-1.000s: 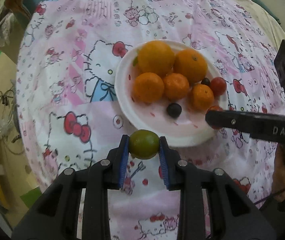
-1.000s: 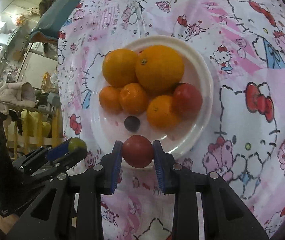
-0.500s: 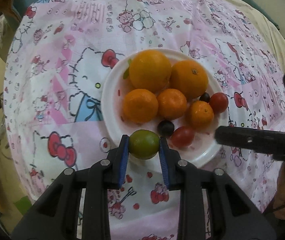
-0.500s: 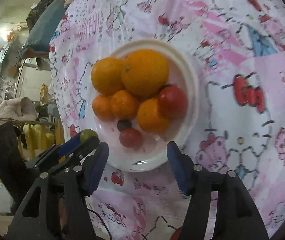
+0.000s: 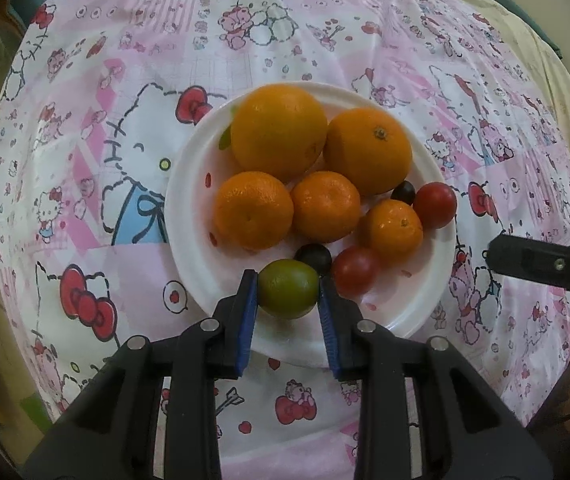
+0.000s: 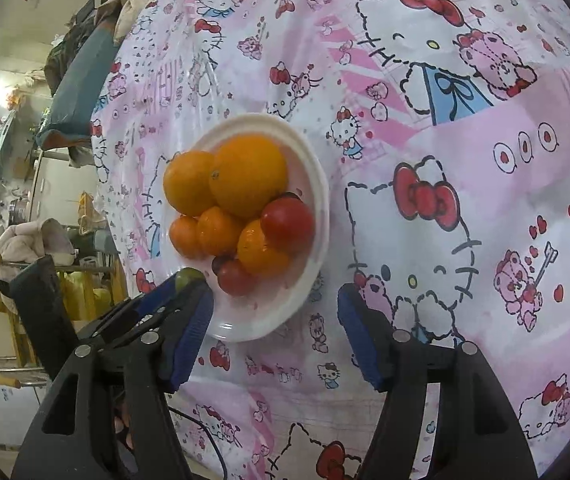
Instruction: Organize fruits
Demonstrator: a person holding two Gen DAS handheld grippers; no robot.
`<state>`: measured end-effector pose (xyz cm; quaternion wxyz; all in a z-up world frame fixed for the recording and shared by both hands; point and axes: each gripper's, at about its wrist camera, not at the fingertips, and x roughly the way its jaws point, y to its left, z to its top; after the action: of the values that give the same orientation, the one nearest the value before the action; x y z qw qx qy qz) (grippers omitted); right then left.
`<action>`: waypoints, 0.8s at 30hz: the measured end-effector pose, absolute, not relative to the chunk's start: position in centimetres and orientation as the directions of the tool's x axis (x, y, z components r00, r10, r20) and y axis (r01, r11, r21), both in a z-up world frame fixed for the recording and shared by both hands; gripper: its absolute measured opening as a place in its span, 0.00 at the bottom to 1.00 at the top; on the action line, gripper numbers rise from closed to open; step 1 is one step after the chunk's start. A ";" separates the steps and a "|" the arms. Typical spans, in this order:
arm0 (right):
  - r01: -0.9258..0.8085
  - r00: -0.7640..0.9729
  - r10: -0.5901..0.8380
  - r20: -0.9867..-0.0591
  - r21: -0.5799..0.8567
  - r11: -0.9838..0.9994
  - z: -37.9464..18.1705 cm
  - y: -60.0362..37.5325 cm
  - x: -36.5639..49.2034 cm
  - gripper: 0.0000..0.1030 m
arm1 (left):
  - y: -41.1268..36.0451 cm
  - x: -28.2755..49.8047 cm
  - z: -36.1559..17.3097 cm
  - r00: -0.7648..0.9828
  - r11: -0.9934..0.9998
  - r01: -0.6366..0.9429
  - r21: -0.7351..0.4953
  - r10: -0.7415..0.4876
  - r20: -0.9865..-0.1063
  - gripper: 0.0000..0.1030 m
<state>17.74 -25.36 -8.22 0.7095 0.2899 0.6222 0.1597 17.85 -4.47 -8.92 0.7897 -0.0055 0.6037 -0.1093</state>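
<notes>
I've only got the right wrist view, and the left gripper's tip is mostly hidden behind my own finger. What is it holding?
Observer: The left wrist view shows the left gripper shut on a round green fruit, with a pad on each side.
Operator: Is it over the plate?
Observer: Yes, it sits over the near part of the white plate, just in front of a dark berry and a red tomato.
Operator: I count only one dark berry.
Observer: There are two. The second berry sits between a big orange and the far tomato.
</notes>
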 end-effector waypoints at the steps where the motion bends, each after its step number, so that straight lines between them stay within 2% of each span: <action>1: 0.131 0.177 0.586 -0.791 0.609 0.782 -8.1 -25.4 17.7 0.69 | -4.5 17.8 -9.0 0.240 0.976 0.165 -0.145 -0.182 -0.954 0.31; 2: 0.127 0.182 0.582 -0.793 0.606 0.785 -7.9 -25.4 17.7 0.70 | -4.5 17.8 -9.1 0.236 0.976 0.163 -0.144 -0.180 -0.955 0.37; 4: 0.117 0.188 0.576 -0.796 0.600 0.791 -7.6 -25.6 17.6 0.70 | -4.7 17.6 -8.7 0.256 0.974 0.175 -0.147 -0.189 -0.948 0.66; 6: 0.118 0.192 0.575 -0.795 0.601 0.791 -7.5 -25.7 17.5 0.70 | -4.9 17.3 -8.3 0.277 0.974 0.183 -0.134 -0.182 -0.943 0.77; 10: 0.099 0.214 0.539 -0.815 0.567 0.818 -6.8 -25.9 17.5 0.74 | -5.1 16.4 -7.3 0.301 0.976 0.183 -0.119 -0.171 -0.938 0.77; 14: 0.023 0.279 0.438 -0.854 0.462 0.886 -5.4 -25.4 17.5 0.78 | -3.7 14.9 -5.4 0.383 0.993 0.110 -0.042 -0.081 -0.920 0.77; 21: -0.051 0.386 0.416 -0.823 0.431 0.901 -2.7 -24.8 15.7 0.85 | -0.4 12.2 -0.8 0.534 0.997 0.037 -0.074 -0.082 -0.842 0.78; 23: -0.072 0.418 0.410 -0.811 0.420 0.905 -1.8 -24.3 14.8 0.86 | 0.3 11.2 0.1 0.565 0.996 0.026 -0.090 -0.089 -0.820 0.81; 24: -0.082 0.431 0.410 -0.804 0.418 0.905 -1.4 -24.2 14.5 0.87 | 0.5 10.9 0.4 0.574 0.995 0.021 -0.094 -0.089 -0.814 0.87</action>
<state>14.50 -24.16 -1.43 0.8305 0.1604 0.5124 0.1481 10.87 0.49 0.39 0.8863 -0.0369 0.4606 -0.0313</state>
